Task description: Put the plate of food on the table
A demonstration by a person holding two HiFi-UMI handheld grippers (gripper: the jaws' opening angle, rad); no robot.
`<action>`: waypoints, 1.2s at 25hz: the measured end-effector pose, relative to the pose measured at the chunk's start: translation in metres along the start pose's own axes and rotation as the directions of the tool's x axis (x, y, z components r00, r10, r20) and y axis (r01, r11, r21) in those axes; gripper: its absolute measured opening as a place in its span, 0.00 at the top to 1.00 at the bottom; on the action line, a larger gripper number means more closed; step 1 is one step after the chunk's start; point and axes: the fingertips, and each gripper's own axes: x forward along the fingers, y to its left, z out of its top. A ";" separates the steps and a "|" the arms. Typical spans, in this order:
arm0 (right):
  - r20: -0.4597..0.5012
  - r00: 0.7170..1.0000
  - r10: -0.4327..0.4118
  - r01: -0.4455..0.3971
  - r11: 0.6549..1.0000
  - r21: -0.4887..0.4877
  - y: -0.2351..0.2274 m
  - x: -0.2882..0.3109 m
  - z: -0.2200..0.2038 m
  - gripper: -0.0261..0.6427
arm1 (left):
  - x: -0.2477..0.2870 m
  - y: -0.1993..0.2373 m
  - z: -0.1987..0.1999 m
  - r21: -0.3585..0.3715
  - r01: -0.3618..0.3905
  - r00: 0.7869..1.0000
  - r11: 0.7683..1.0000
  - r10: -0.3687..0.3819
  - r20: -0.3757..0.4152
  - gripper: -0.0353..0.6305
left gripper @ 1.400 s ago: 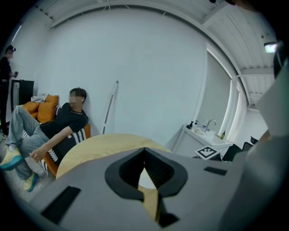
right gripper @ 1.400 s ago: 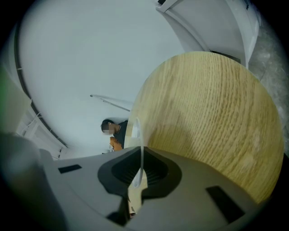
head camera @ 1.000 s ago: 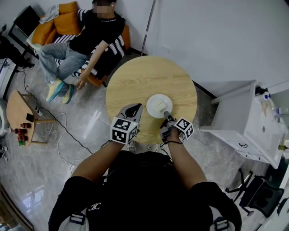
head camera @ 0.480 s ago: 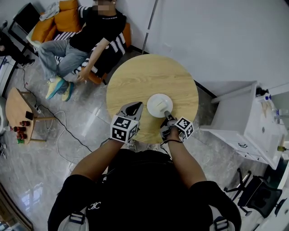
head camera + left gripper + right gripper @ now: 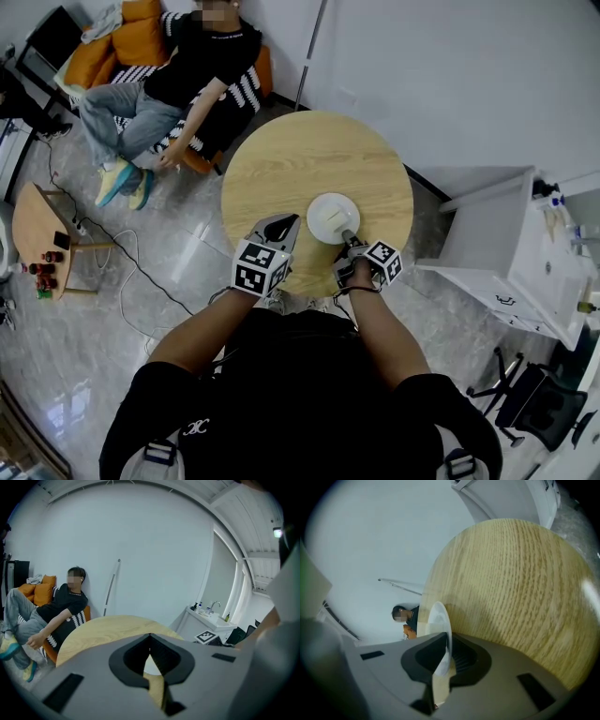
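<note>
A white plate [image 5: 333, 217] with a pale bit of food lies flat on the round wooden table [image 5: 300, 159], near its front edge. My right gripper [image 5: 350, 242] is at the plate's near rim. In the right gripper view the plate's rim [image 5: 438, 620] runs between the jaws of the right gripper [image 5: 449, 641]. Those jaws have just been opening, and a narrow gap shows beside the ribbed pad. My left gripper [image 5: 284, 225] hovers left of the plate over the table edge. Its tips [image 5: 150, 637] meet with nothing between them.
A person [image 5: 187, 75] sits on an orange sofa beyond the table's far left. A white counter with a sink [image 5: 525, 253] stands to the right. A small low wooden table [image 5: 37, 234] and a cable lie on the grey floor at left.
The plate stays at the same spot on the table. Both grippers keep their places, and the right one has shifted only slightly.
</note>
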 end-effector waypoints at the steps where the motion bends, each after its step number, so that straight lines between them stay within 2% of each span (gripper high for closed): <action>1: -0.003 1.000 -0.010 0.010 1.000 0.005 -0.001 0.000 0.000 0.92 | 0.000 0.000 0.000 0.002 0.001 1.000 1.000 -0.001 0.000 0.94; 5: -0.012 0.998 -0.064 0.064 0.998 0.004 -0.002 0.001 0.001 0.91 | 0.000 0.003 0.002 0.000 0.002 1.000 1.000 -0.002 -0.003 0.94; 11: -0.008 0.983 -0.182 0.179 0.975 -0.130 -0.001 0.001 0.003 0.89 | 0.000 0.007 0.003 -0.004 0.005 1.000 1.000 -0.005 -0.004 0.94; 13: 0.007 0.970 -0.244 0.240 0.946 -0.217 -0.001 -0.001 0.006 0.87 | 0.000 0.007 0.004 -0.005 0.006 1.000 1.000 -0.006 -0.002 0.94; 16: 0.028 0.939 -0.342 0.330 0.881 -0.338 -0.002 -0.004 0.011 0.84 | 0.002 0.007 0.007 -0.004 0.008 1.000 1.000 -0.008 0.000 0.94; 23: 0.063 0.881 -0.468 0.436 0.753 -0.492 -0.005 -0.006 0.010 0.78 | 0.006 0.007 0.012 0.004 0.017 1.000 1.000 -0.017 0.008 0.94; 25: 0.075 0.873 -0.482 0.450 0.735 -0.507 -0.005 -0.007 0.010 0.77 | 0.007 0.008 0.016 0.006 0.021 1.000 1.000 -0.021 0.013 0.94; 29: 0.123 0.883 -0.452 0.449 0.741 -0.500 -0.002 -0.018 0.018 0.78 | 0.008 0.012 0.020 0.013 0.028 0.999 1.000 -0.028 0.020 0.94; 30: 0.145 0.889 -0.435 0.444 0.737 -0.510 0.002 -0.022 0.021 0.89 | 0.009 0.012 0.019 0.016 0.029 0.999 0.999 -0.029 0.018 0.94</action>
